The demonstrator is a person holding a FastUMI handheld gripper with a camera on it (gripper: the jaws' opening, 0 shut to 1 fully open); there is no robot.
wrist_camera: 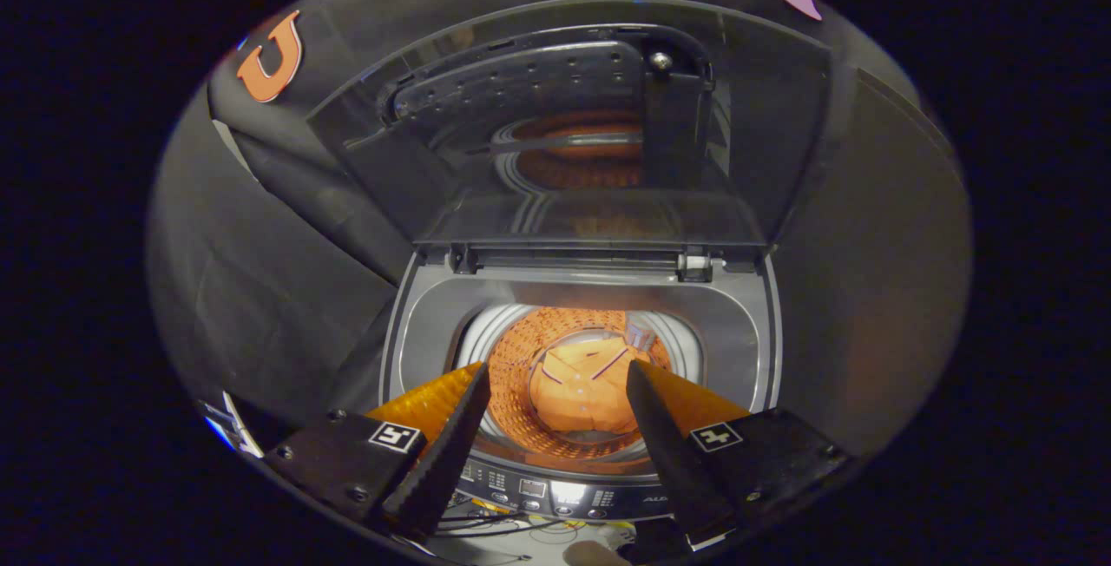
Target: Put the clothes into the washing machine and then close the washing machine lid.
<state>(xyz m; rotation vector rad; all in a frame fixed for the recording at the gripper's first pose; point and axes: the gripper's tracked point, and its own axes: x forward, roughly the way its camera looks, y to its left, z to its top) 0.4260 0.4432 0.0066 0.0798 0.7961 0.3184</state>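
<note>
Gripper view: hand-held gripper (555, 384) fingers apart, empty; clothes (583, 388) in washing machine (746, 332) drum just beyond, lid (573, 132) up.

- Washing machine (746, 332): top-loading, grey top surround, opening facing up.
- Lid (573, 132): dark, raised upright at the machine's rear hinge.
- Drum (512, 349): set inside the machine's opening, perforated wall lit orange.
- Clothes (583, 388): orange bundle lying at the drum's bottom.
- Control panel (555, 490): along the machine's front edge.
- Gripper (555, 401): fingers spread apart, empty, above the panel, pointing towards the drum.
</note>
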